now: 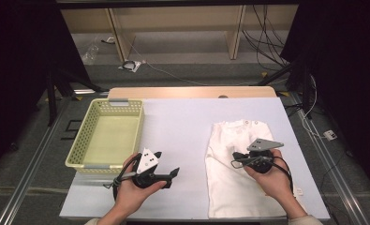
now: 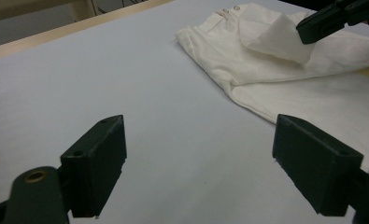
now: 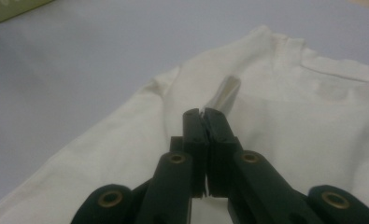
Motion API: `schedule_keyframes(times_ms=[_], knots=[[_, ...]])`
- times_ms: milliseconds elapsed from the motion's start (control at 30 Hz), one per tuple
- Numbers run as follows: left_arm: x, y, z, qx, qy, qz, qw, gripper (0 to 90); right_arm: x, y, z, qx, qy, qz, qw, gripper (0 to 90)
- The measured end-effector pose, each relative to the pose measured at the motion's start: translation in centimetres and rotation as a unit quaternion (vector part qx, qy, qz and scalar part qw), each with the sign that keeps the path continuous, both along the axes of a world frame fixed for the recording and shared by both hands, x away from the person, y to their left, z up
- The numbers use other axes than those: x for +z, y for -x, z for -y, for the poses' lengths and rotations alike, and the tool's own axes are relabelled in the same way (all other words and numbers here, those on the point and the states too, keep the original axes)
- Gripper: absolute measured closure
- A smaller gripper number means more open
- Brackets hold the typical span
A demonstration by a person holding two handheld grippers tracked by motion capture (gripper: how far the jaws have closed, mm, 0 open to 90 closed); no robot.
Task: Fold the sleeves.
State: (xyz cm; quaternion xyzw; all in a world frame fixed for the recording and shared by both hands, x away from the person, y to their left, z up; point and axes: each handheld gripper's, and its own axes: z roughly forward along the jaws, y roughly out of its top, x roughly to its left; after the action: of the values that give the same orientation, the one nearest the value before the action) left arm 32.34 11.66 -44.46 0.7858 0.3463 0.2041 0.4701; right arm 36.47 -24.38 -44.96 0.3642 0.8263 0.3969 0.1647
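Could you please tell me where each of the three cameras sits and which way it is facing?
High view: above the person's side, looking forward and down at the table, basket and shirt; both hands show.
Left gripper view: on the left gripper, looking across the table toward the shirt; jaws open.
Right gripper view: on the right gripper, looking along the shirt; jaws shut on a fold.
Shared: the left gripper view also catches the right gripper pinching that fold.

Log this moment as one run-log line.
right gripper: jaws shut on white shirt sleeve fold, lifted | left gripper: jaws open, holding nothing, over table | basket: nothing inside
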Motion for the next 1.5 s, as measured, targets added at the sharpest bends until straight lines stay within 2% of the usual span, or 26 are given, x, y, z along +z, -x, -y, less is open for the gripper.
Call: schedule_keyframes(times_ms=[100,233,333,433,467,533,600,667,733,800,900,967,1067,1133,1167,1233,1333,1500], knots=[[0.0,0.0,0.1,-0.001,0.001,-0.001,1.0,17.6,0.1,0.3,-0.6,0.013,0.003,-0.002,0.9999,88.8],[0.1,0.1,0.1,-0.002,0.0,0.0,1.0,17.6,0.1,0.4,-0.9,0.031,0.016,-0.016,0.9993,86.7],[0.1,0.1,0.2,0.0,0.003,0.0,1.0,17.6,-0.2,0.8,-1.4,0.063,-0.007,-0.033,0.9974,82.2],[0.1,0.1,0.3,-0.001,0.002,0.0,1.0,17.6,-0.3,1.3,-2.1,0.093,-0.03,-0.046,0.9941,76.1],[0.1,0.2,0.3,-0.001,0.002,0.0,1.0,17.8,-0.1,1.3,-2.1,0.092,-0.027,-0.043,0.9945,74.7],[0.2,0.2,0.4,-0.001,0.002,0.0,1.0,17.9,0.2,1.2,-1.6,0.073,-0.02,-0.033,0.9966,72.7],[0.3,0.2,0.5,-0.003,0.002,0.002,1.0,18.1,0.7,0.8,-0.3,0.038,-0.02,-0.024,0.9988,71.0],[0.3,0.3,0.7,-0.006,0.001,0.002,1.0,18.2,0.8,0.5,0.9,0.006,-0.017,-0.026,0.9995,69.3],[0.2,0.4,0.9,-0.008,0.0,-0.001,1.0,18.4,0.6,0.1,2.6,-0.03,0.001,-0.025,0.9992,67.5],[0.1,0.4,1.1,-0.011,-0.002,-0.003,0.9999,18.7,0.4,-0.1,4.0,-0.057,-0.001,-0.033,0.9978,65.4],[0.0,0.3,1.8,-0.015,-0.006,-0.009,0.9998,20.0,0.3,-0.3,6.7,-0.098,0.022,-0.032,0.9944,62.9],[-0.1,0.2,2.4,-0.022,-0.01,-0.015,0.9996,21.1,0.3,-0.2,8.4,-0.129,0.018,-0.034,0.9908,62.1],[-0.2,0.1,3.4,-0.034,-0.016,-0.018,0.9991,23.4,0.0,0.0,10.6,-0.163,0.033,-0.045,0.985,61.0],[-0.3,-0.1,4.3,-0.043,-0.021,-0.023,0.9986,24.8,-0.3,0.2,11.7,-0.177,0.047,-0.049,0.9818,60.8],[-0.3,-0.1,4.7,-0.046,-0.022,-0.023,0.9984,25.2,-0.5,0.3,12.2,-0.184,0.045,-0.055,0.9803,60.6],[-0.4,-0.2,5.4,-0.054,-0.026,-0.027,0.9978,25.8,-0.8,0.5,12.8,-0.191,0.039,-0.06,0.979,60.4],[-0.7,-0.5,6.5,-0.064,-0.033,-0.032,0.9969,26.6,-1.1,0.7,13.5,-0.193,0.042,-0.065,0.9782,59.7],[-1.3,-0.7,7.5,-0.073,-0.037,-0.043,0.9957,26.6,-1.4,0.8,14.1,-0.203,0.038,-0.069,0.976,57.2]])
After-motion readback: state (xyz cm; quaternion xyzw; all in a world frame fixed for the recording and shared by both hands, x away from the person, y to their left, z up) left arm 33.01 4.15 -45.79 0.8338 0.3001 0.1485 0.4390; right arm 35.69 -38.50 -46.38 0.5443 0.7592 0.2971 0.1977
